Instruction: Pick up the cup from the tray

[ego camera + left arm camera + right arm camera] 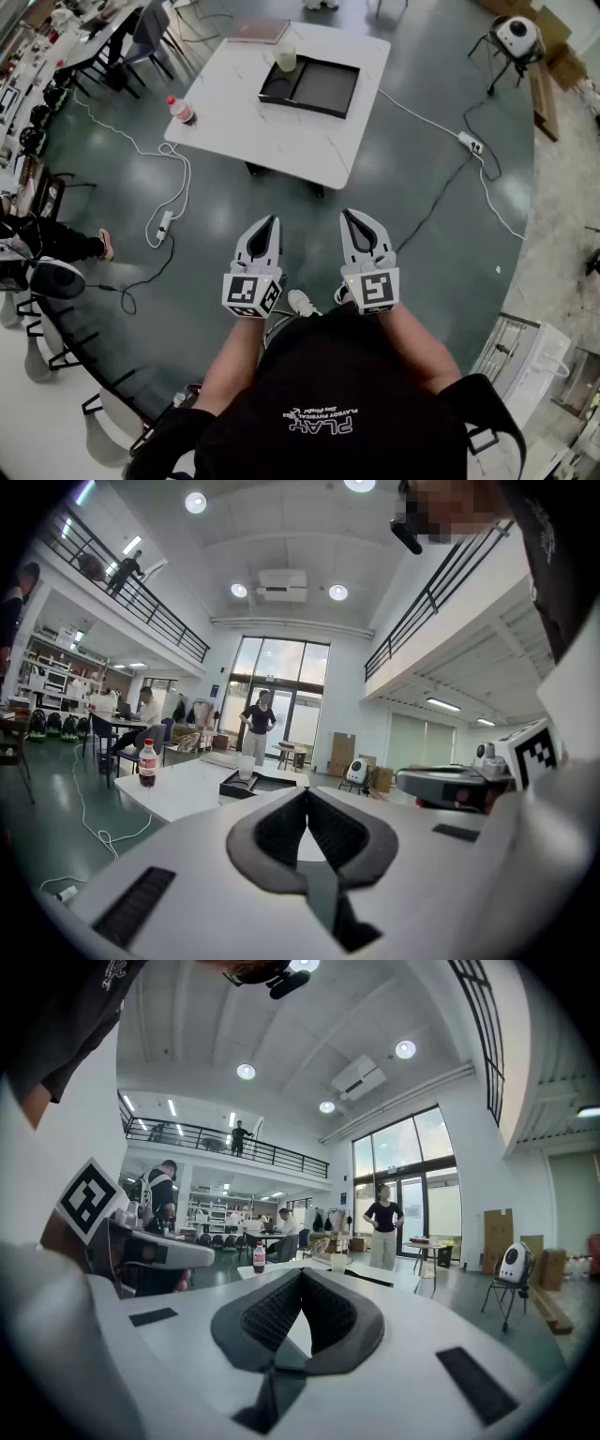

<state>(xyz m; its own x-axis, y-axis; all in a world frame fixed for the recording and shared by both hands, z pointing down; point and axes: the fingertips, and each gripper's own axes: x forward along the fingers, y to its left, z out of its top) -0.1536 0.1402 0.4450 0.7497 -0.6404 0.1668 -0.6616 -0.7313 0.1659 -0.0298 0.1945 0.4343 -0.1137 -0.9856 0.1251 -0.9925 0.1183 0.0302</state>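
Note:
A translucent cup [286,58] stands at the far left corner of a black tray [323,89] on a white table [272,131], well ahead of me. Both grippers hang over the floor, short of the table and far from the cup. The left gripper [272,223] has its jaws shut with nothing between them. So does the right gripper [349,216]. From the left gripper [307,793] view, the cup [247,766] and tray [262,782] appear small and distant. The right gripper [302,1273] view shows the cup [338,1261] just above the jaw tips.
A red-capped bottle [180,110] stands at the table's left edge, and a brown book [256,30] lies at its far side. White cables and a power strip [471,142] run across the floor. Desks and chairs line the left. A person [258,726] stands beyond the table.

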